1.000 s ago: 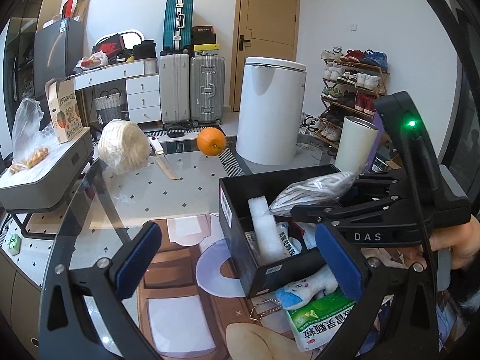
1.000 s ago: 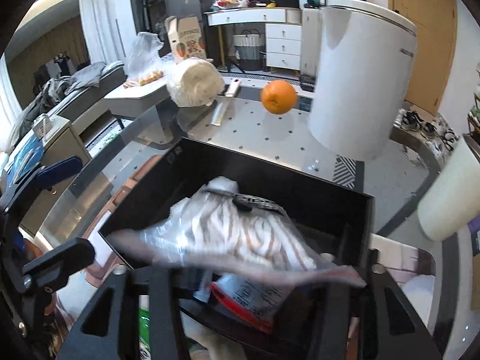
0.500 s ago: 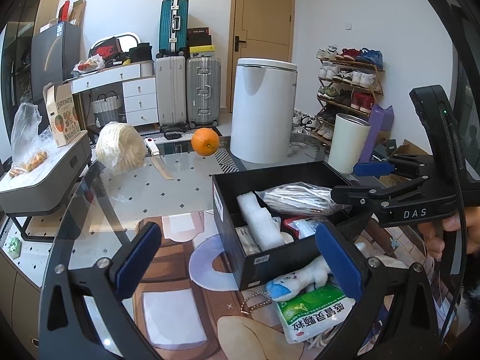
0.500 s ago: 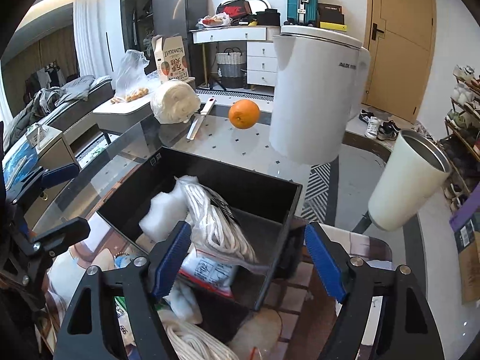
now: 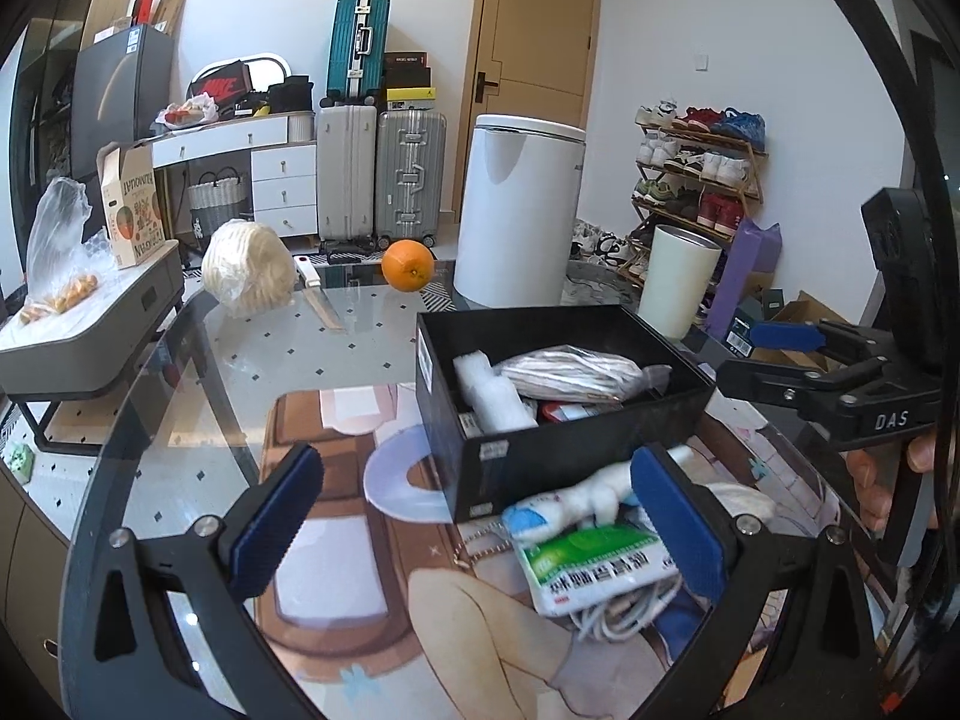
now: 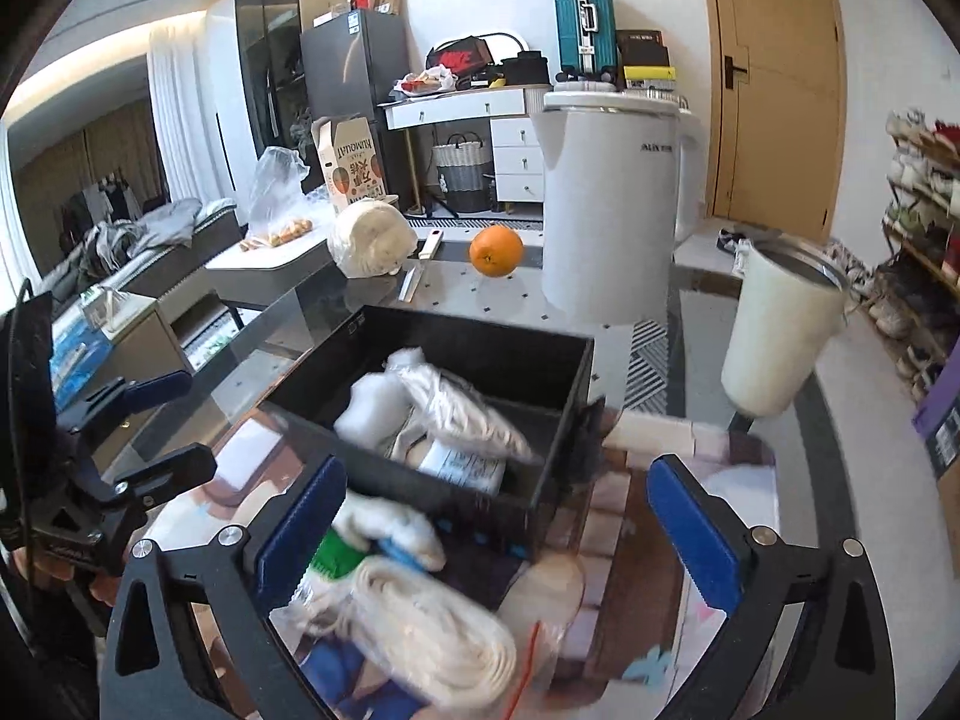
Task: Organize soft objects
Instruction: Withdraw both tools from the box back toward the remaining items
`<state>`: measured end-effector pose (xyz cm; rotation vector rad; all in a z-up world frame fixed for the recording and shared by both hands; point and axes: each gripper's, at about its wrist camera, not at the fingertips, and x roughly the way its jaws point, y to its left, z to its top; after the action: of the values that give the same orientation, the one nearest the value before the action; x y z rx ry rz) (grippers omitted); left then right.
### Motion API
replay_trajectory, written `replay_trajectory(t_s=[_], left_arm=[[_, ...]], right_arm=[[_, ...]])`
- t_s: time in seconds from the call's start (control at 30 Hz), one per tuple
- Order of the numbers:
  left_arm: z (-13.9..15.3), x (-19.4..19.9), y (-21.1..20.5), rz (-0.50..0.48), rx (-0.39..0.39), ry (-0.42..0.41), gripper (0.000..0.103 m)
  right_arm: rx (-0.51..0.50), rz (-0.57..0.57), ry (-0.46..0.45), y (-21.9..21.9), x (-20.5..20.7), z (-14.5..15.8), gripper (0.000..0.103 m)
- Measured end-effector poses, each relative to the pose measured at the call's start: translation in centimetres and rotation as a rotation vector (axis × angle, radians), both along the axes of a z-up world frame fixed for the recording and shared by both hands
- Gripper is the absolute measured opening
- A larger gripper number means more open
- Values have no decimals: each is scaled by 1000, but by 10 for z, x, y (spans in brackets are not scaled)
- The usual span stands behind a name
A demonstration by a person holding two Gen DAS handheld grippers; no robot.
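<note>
blurred rope bag, box hiding contents

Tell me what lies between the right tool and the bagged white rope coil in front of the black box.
Nothing visible blocks it. The right tool, its jaws opening and empty, hangs just above the bagged white rope coil. The green-and-white packet and plush toy lie beside the coil, toward the black box, not over it.

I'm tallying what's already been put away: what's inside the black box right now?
Inside the black box: a bagged bundle of white cord lying on top, a white foam piece, and printed packets beneath. Whatever lies under them is covered.
</note>
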<state>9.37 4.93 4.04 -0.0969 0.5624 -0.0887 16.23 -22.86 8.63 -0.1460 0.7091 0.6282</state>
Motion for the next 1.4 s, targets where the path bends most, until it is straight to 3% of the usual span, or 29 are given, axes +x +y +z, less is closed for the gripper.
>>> replay_trajectory(t_s=[0.4, 0.63, 0.83, 1.4], left_arm=[[-7, -21, -9, 15, -13, 11, 103], [-10, -24, -18, 0, -9, 22, 103], [-17, -25, -30, -36, -8, 30, 103], [-25, -26, -27, -10, -28, 30, 103]], right_arm=[[31, -10, -10, -24, -35, -9, 102], [-33, 29, 32, -19, -36, -18, 102], [-42, 74, 66, -14, -40, -27, 102], [-57, 103, 171, -1, -33, -52, 102]])
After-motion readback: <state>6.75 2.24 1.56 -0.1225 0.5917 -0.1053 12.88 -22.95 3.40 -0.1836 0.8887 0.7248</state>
